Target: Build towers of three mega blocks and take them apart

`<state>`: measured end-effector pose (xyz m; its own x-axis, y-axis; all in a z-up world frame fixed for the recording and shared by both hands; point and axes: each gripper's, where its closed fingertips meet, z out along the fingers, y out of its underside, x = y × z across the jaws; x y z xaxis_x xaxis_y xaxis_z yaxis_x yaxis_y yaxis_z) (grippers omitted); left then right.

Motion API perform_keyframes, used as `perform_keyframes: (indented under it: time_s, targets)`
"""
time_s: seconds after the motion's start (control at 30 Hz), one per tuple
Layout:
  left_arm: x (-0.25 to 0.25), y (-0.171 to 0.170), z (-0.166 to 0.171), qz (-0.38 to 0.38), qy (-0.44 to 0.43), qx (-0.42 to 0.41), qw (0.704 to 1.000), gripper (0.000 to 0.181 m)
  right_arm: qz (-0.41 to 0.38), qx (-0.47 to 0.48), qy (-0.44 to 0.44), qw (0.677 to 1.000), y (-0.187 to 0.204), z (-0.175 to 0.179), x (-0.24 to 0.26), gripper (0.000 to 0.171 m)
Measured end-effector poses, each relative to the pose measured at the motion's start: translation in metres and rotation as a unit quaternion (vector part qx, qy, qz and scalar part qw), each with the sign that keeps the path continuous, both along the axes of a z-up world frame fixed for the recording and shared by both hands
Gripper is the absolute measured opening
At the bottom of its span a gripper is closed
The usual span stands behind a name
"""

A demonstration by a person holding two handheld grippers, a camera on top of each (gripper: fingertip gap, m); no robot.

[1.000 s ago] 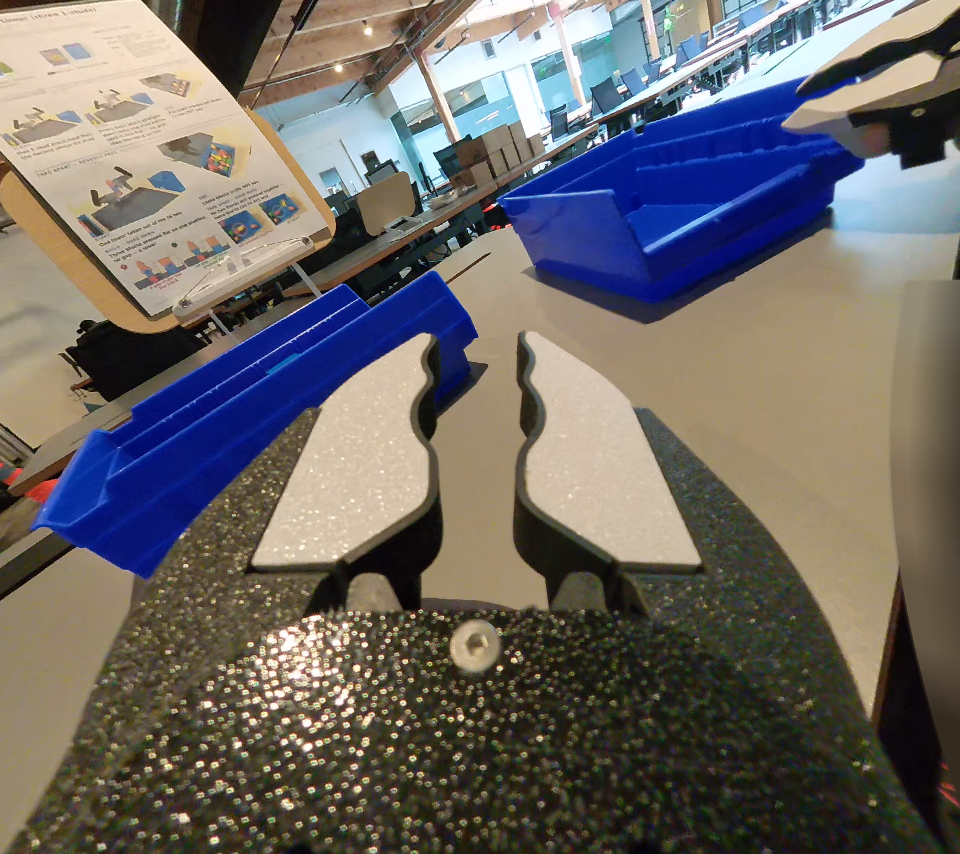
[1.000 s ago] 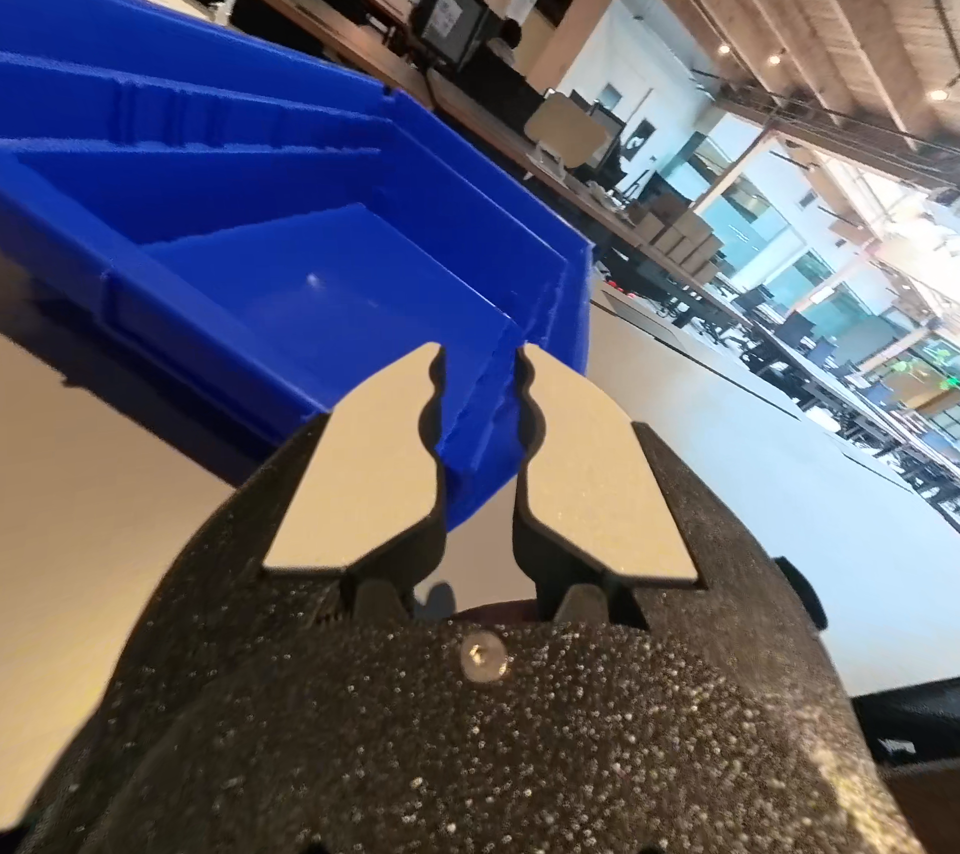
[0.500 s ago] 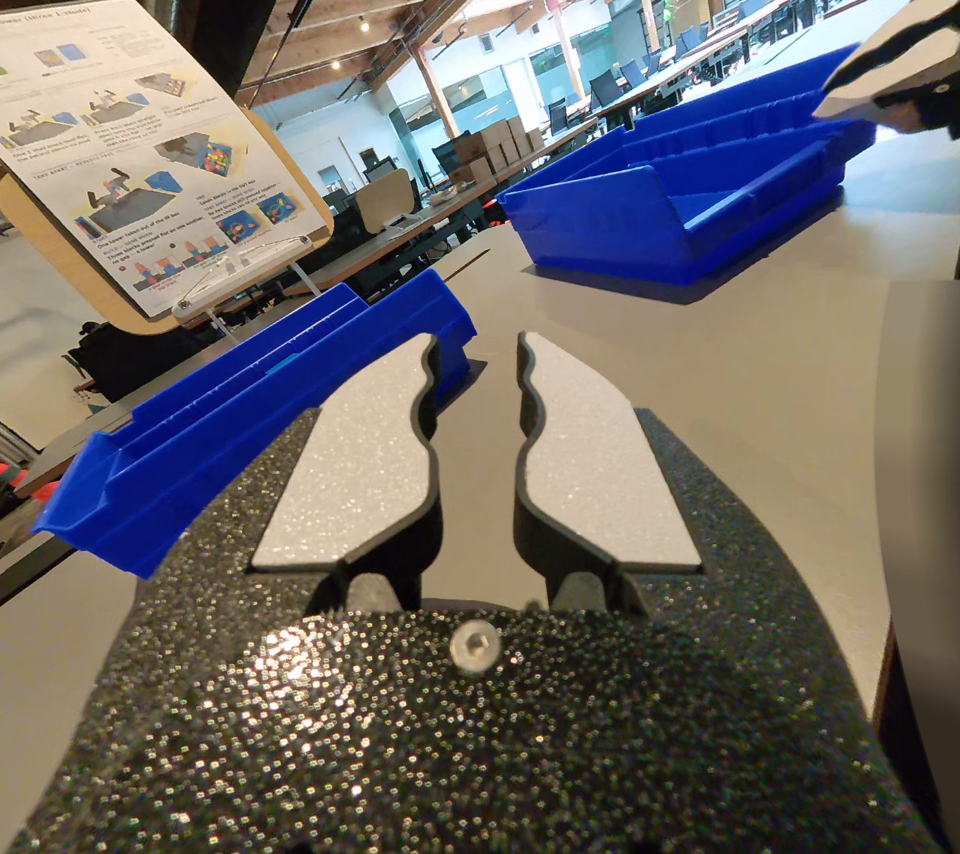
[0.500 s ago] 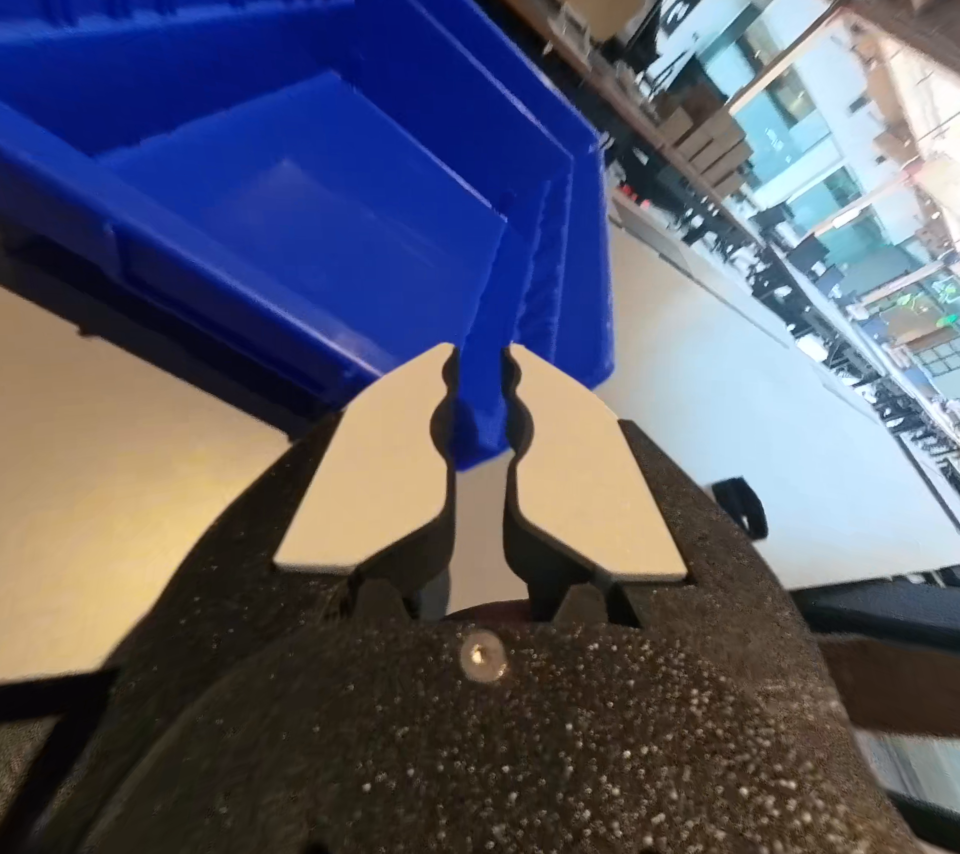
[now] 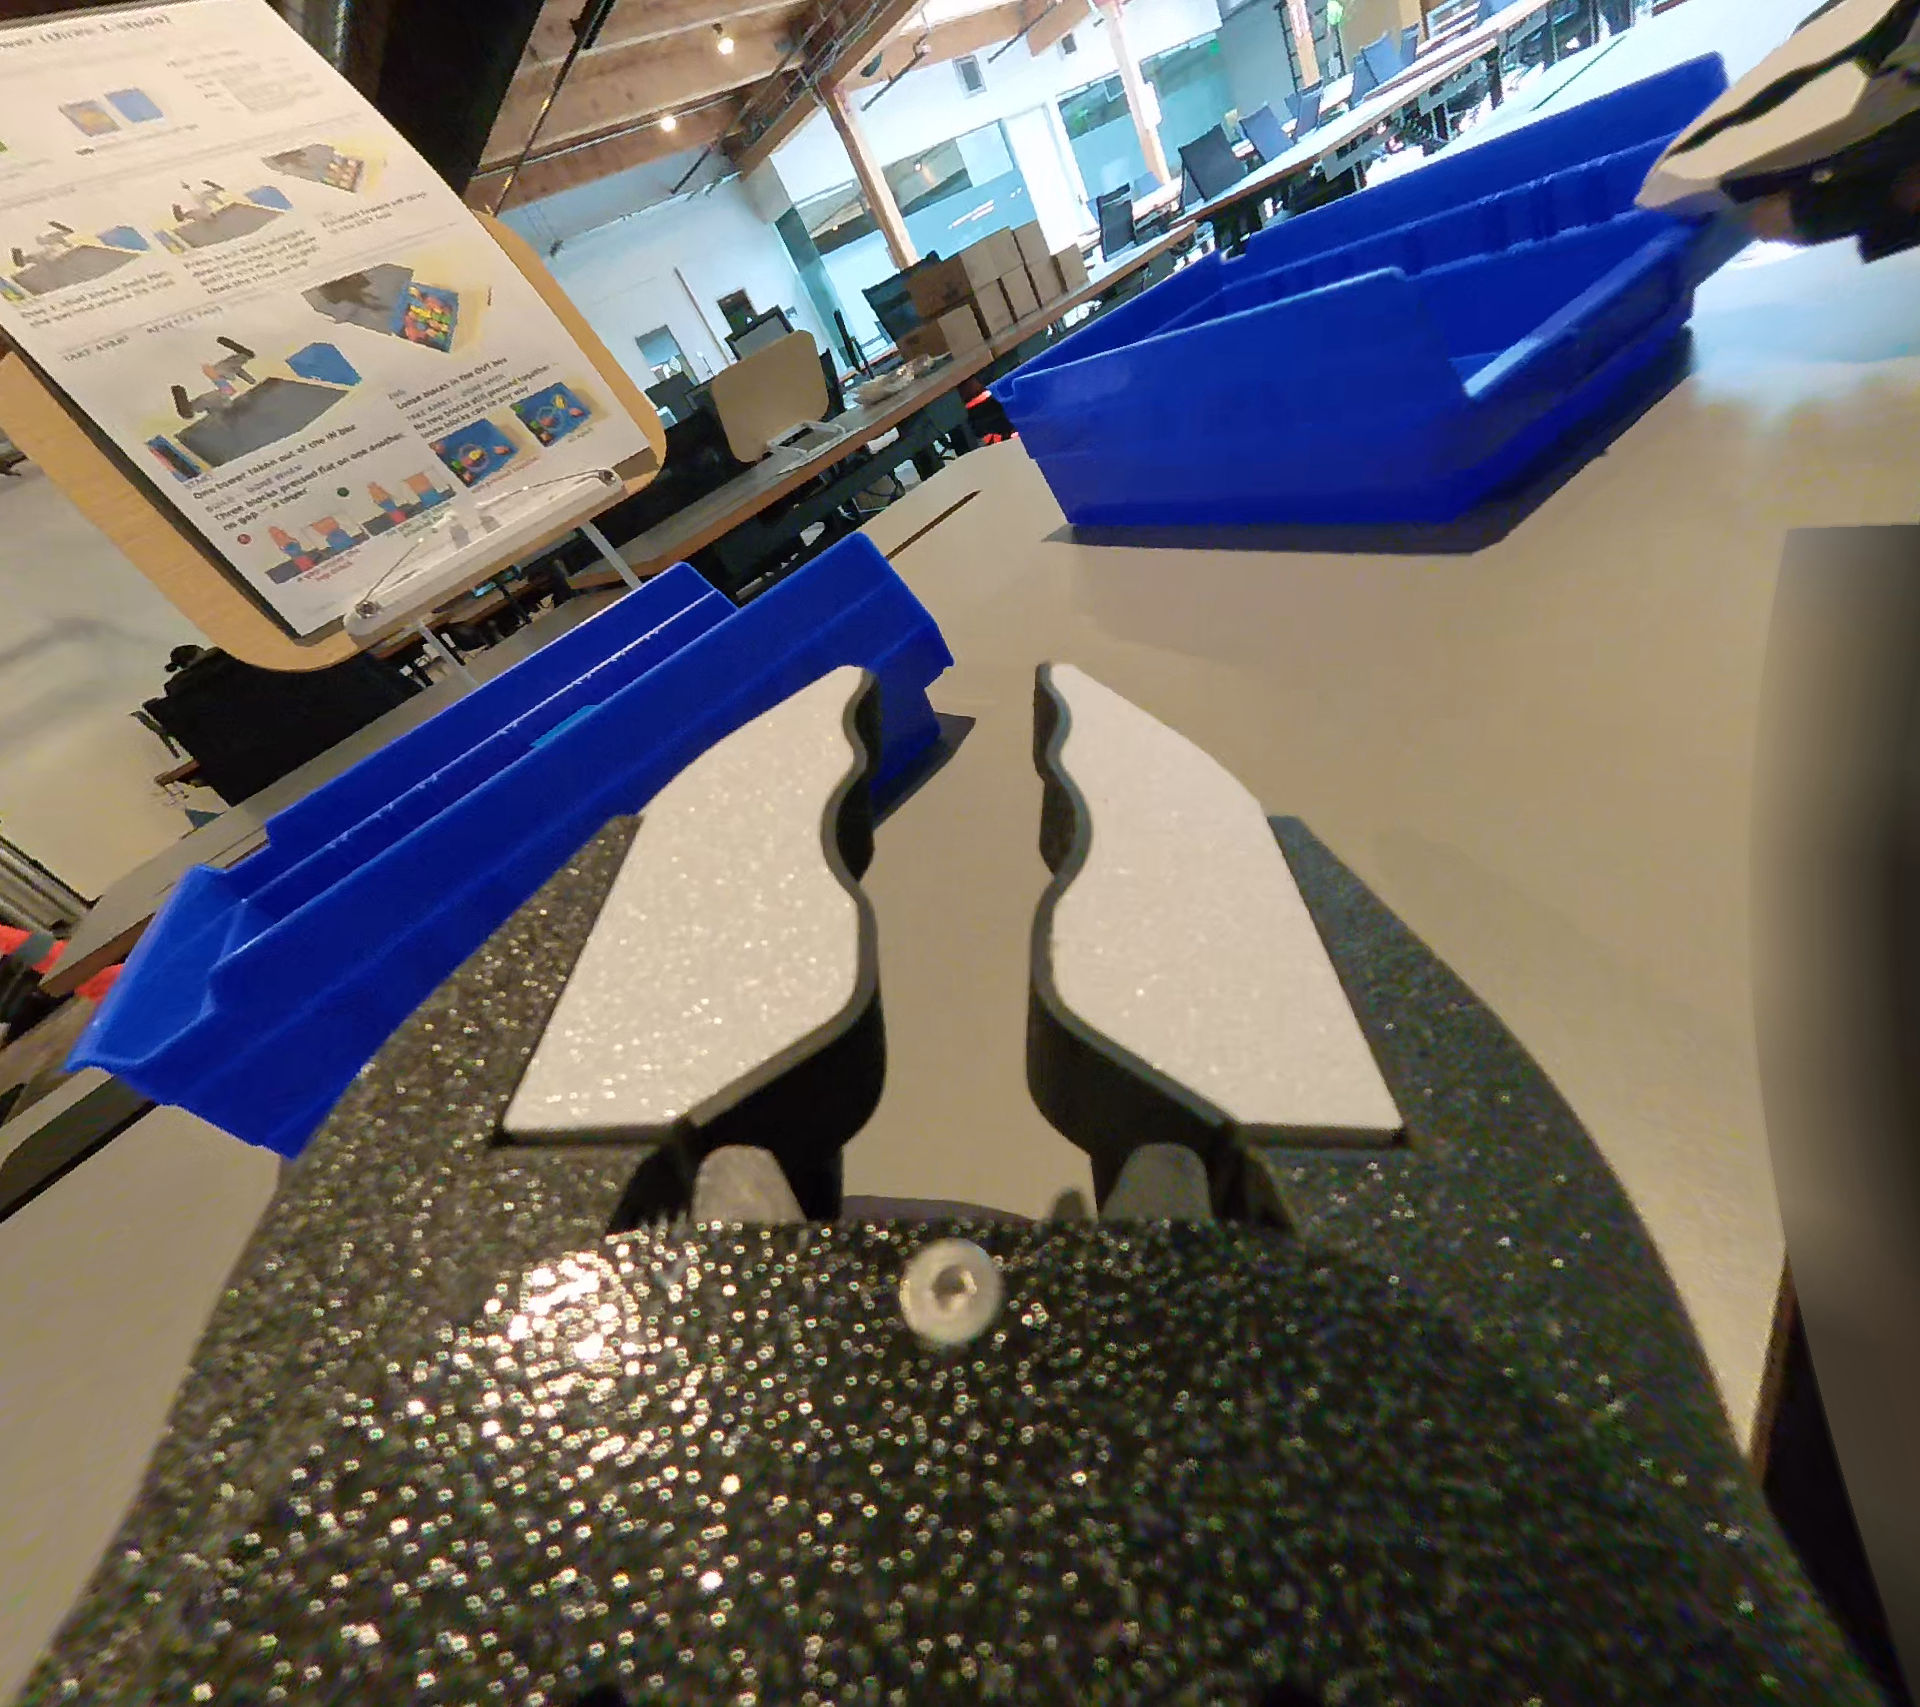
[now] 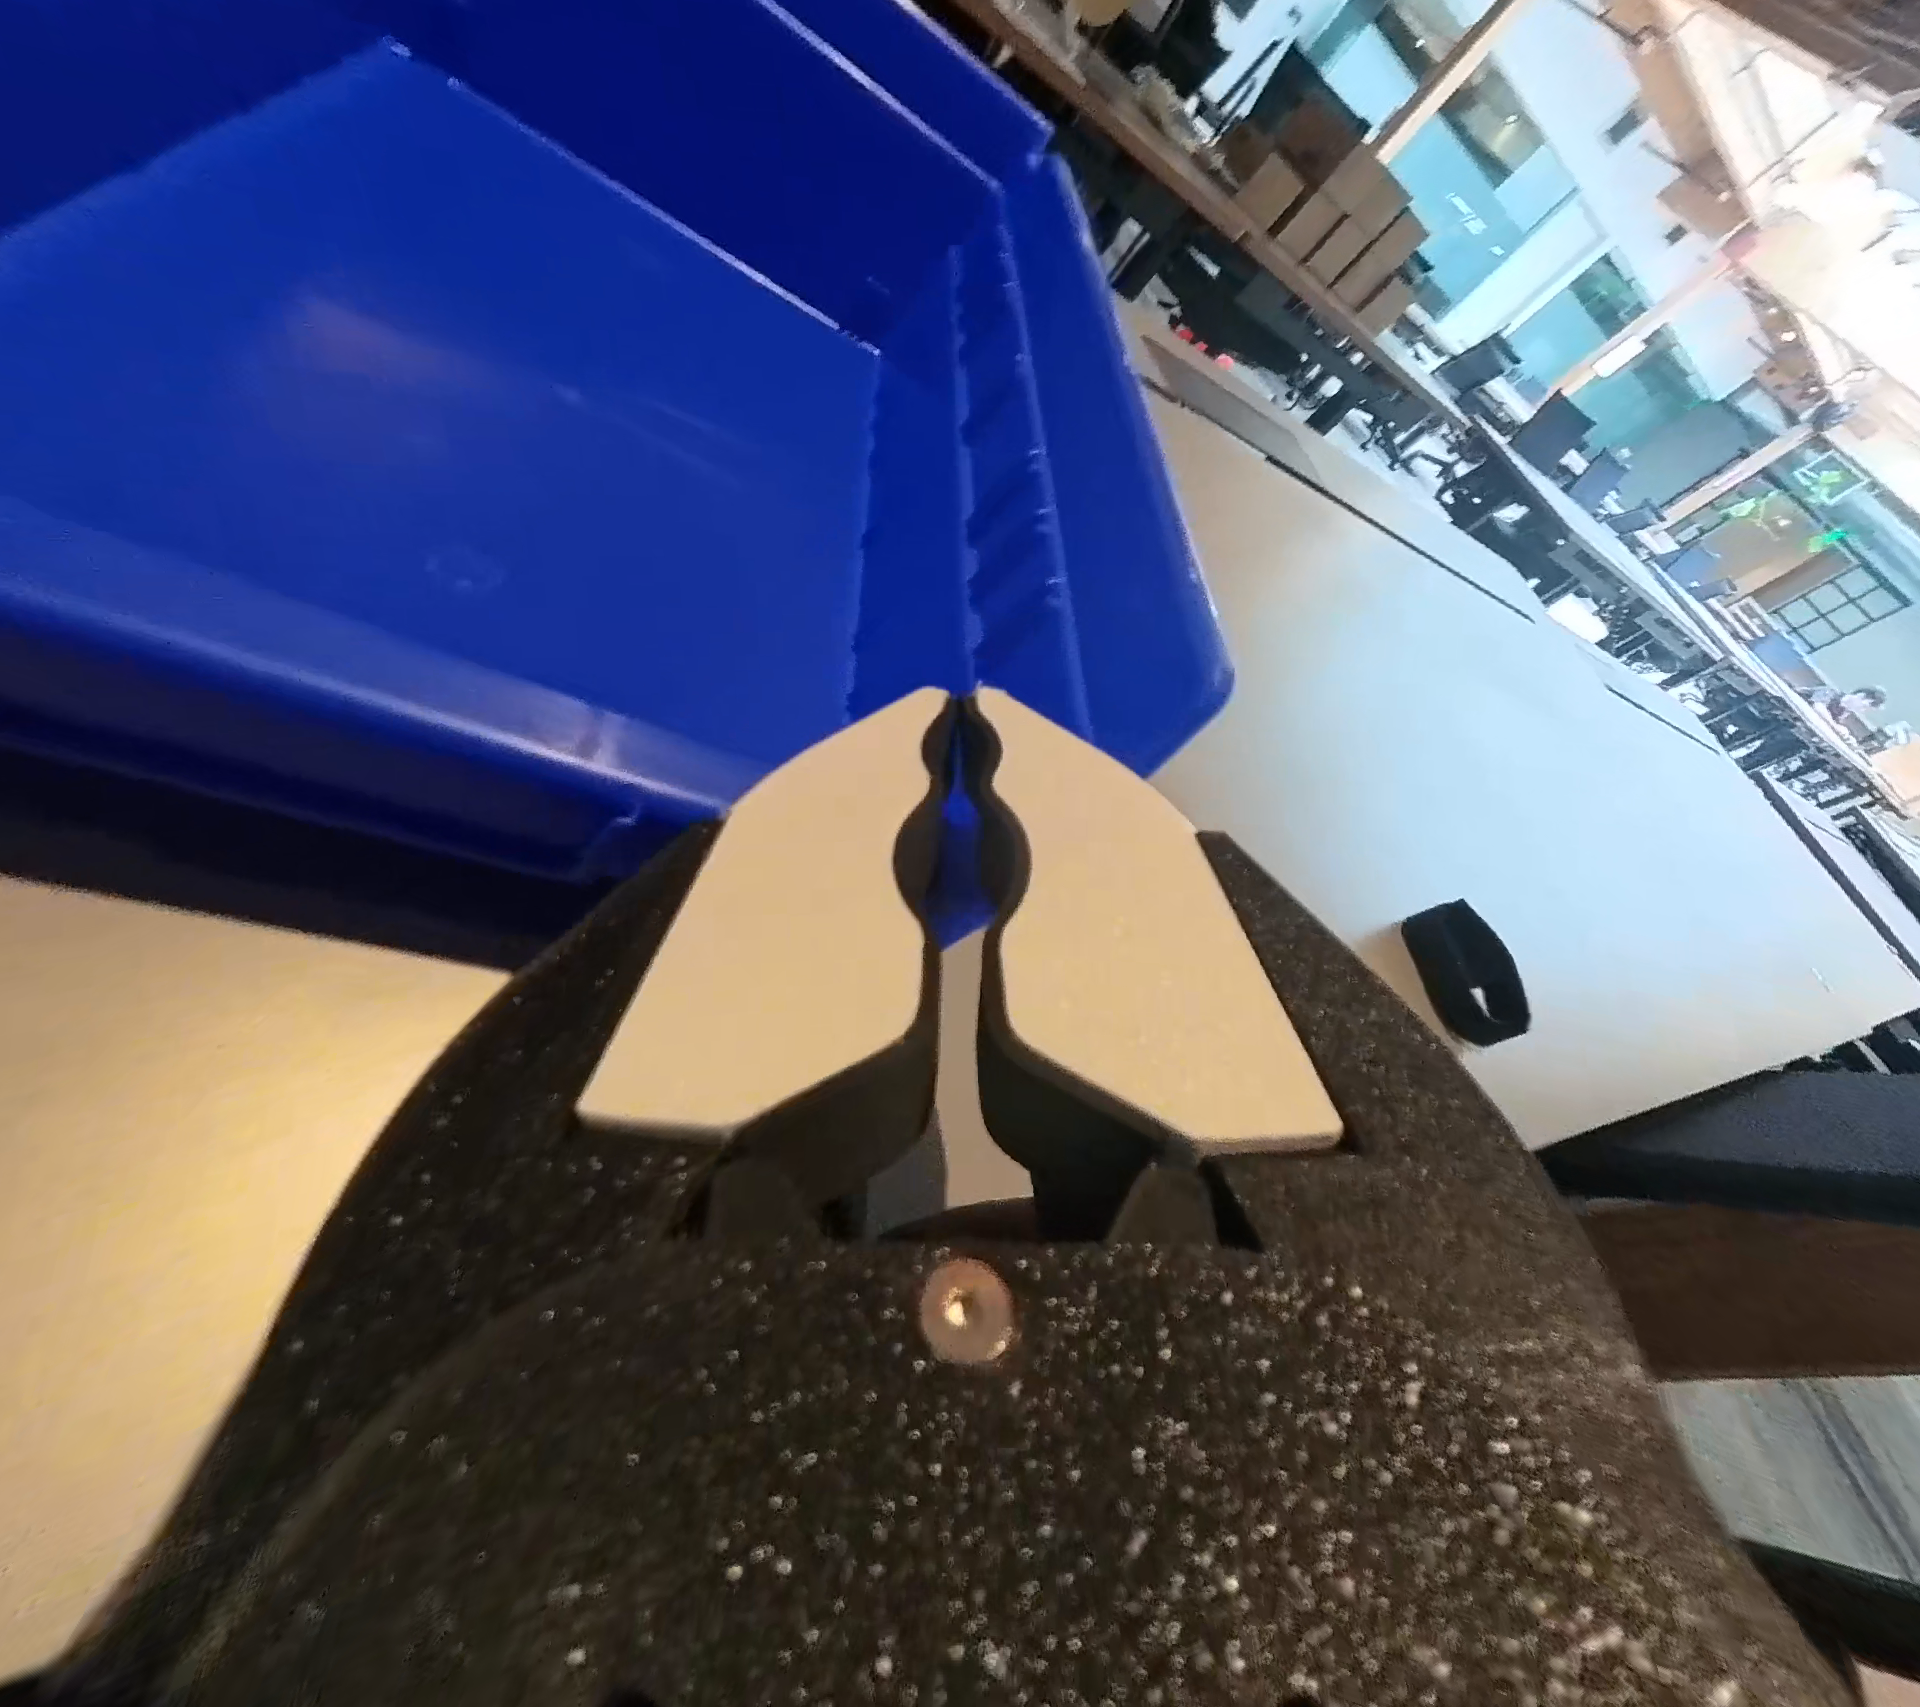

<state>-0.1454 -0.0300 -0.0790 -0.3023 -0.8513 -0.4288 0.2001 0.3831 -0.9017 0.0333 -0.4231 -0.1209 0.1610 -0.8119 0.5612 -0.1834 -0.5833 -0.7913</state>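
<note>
Blocks not visible in either view. Right claw (image 6: 964,701) clamped on corner wall of wide blue plastic bin (image 6: 436,369) on grey worktop (image 5: 1351,722). Left claw (image 5: 951,701) parted, gripping nothing, low over worktop beside narrow blue plastic bin (image 5: 499,816).

**Wide blue bin (image 6: 499,369) pinched at one corner**

It sits flat on the grey table (image 5: 1351,722), with ribbed walls and a smooth blue floor. My right gripper (image 6: 964,707) clamps the thin wall at its near corner, the fingertips almost meeting on the plastic. The narrow blue bin (image 5: 499,816) lies well apart from it on the same table, showing its long side.
</note>
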Motion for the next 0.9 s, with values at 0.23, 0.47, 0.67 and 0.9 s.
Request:
perform_keyframes:
  time_s: [0.23, 0.47, 0.67, 0.9]
  targets:
    - [0.001, 0.000, -0.001, 0.000, 0.004, 0.002, 1.000, 0.028, -0.002, 0.052, -0.066, 0.996, -0.003, 0.025, -0.009, 0.009]
    - [0.029, -0.003, 0.017, -0.006, 0.023, -0.064, 0.998, 0.027, 0.146, 0.107, -0.141, 0.973, 0.084, 0.070, -0.058, 0.011]
    - [0.099, -0.018, 0.047, 0.049, 0.049, 0.042, 0.997, 0.029, 0.294, 0.048, -0.127, 0.946, 0.177, 0.053, -0.101, 0.011]
    - [0.170, -0.011, 0.001, 0.123, 0.180, 0.178, 0.960, 0.035, 0.362, 0.038, -0.089, 0.927, 0.208, 0.023, -0.118, 0.011]
